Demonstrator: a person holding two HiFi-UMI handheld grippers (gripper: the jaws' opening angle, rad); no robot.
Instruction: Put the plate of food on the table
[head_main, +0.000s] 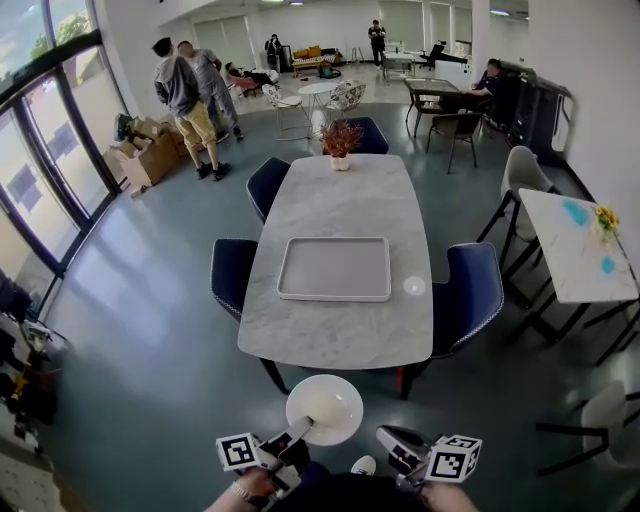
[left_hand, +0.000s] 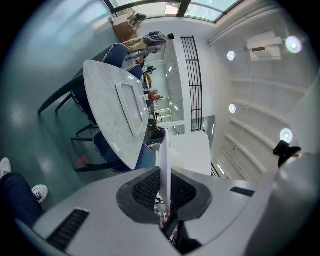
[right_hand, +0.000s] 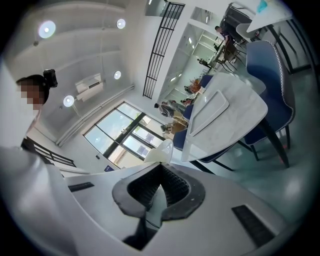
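We have the left gripper (head_main: 304, 427) clamped on the rim of the white plate (head_main: 327, 403), which is in the air just short of the table's (head_main: 340, 335) near edge. Right gripper (head_main: 387, 437) is closed and empty, beside the plate.

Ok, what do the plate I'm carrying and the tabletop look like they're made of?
The plate looks like glazed ceramic or melamine: plain white, smooth, thin rigid rim in the left gripper. The tabletop looks like marble or marble-look stone: pale grey, faint veining, soft sheen.
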